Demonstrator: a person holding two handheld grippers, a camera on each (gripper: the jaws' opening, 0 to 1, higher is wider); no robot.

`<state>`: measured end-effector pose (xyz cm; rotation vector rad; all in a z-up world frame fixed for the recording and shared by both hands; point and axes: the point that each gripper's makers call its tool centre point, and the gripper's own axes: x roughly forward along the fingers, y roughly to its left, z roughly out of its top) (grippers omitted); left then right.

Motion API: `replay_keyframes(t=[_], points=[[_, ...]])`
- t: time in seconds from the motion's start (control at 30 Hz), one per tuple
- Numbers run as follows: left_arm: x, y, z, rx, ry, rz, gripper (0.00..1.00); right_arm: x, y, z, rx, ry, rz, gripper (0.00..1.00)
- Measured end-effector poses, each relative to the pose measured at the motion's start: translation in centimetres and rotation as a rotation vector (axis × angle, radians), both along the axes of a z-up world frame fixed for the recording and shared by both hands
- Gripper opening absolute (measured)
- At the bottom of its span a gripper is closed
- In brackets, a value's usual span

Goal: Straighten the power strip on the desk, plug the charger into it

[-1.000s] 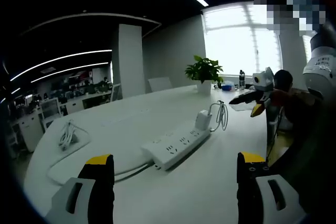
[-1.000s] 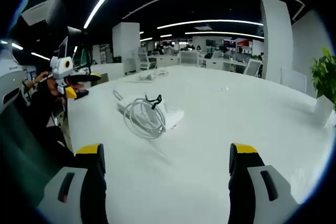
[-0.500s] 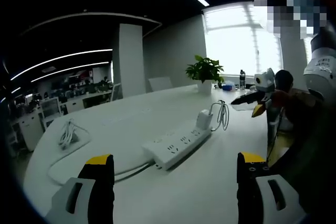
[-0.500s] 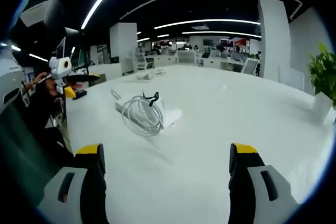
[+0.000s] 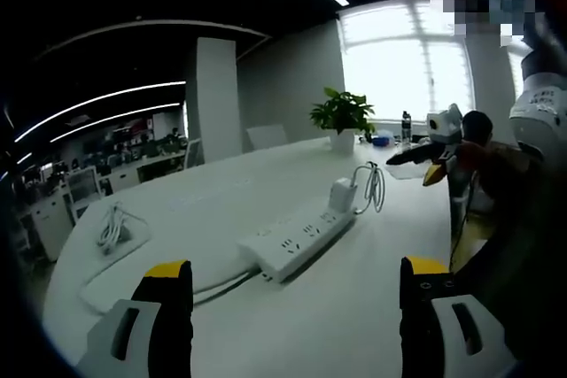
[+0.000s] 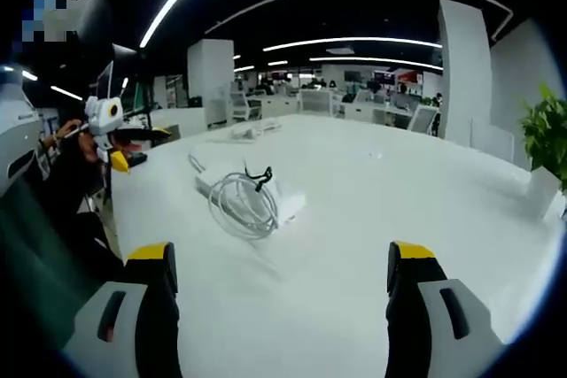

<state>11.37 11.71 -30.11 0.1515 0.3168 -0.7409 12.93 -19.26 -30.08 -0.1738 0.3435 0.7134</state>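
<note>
A white power strip point(image 5: 297, 242) lies at an angle on the white desk point(image 5: 221, 205), its cord running off to the left. At its far end sits a white charger point(image 5: 342, 195) with a coiled white cable point(image 5: 373, 187). My left gripper point(image 5: 295, 285) is open, short of the strip and above the desk. In the right gripper view the same strip point(image 6: 252, 192) lies behind the coiled cable point(image 6: 243, 206), ahead and to the left. My right gripper point(image 6: 281, 273) is open with nothing between its jaws. Each gripper shows small in the other's view.
A potted plant point(image 5: 341, 120) and a bottle point(image 5: 405, 128) stand at the desk's far end by the window. A coiled white cable point(image 5: 113, 227) lies on a white mat at the left. A person sits at the desk's edge point(image 5: 496, 183). Office desks and chairs fill the background.
Both views have shifted slightly with the hands. The strip, charger and cable lie where they were, and both grippers stay open.
</note>
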Motion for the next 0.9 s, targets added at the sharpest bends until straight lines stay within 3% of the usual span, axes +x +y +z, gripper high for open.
replay_keyframes(t=[0.13,0.4,0.9], points=[[-0.1,-0.2,0.1,-0.022,0.011,0.004,0.99,0.4,-0.7,1.2,0.016,-0.023,-0.020,0.98],[0.1,0.5,0.4,-0.037,0.005,0.039,0.99,-0.2,0.4,0.5,0.008,-0.009,0.010,0.99],[0.3,0.4,0.4,-0.041,0.008,0.043,0.99,-0.2,0.4,0.8,0.009,-0.014,0.010,0.99]])
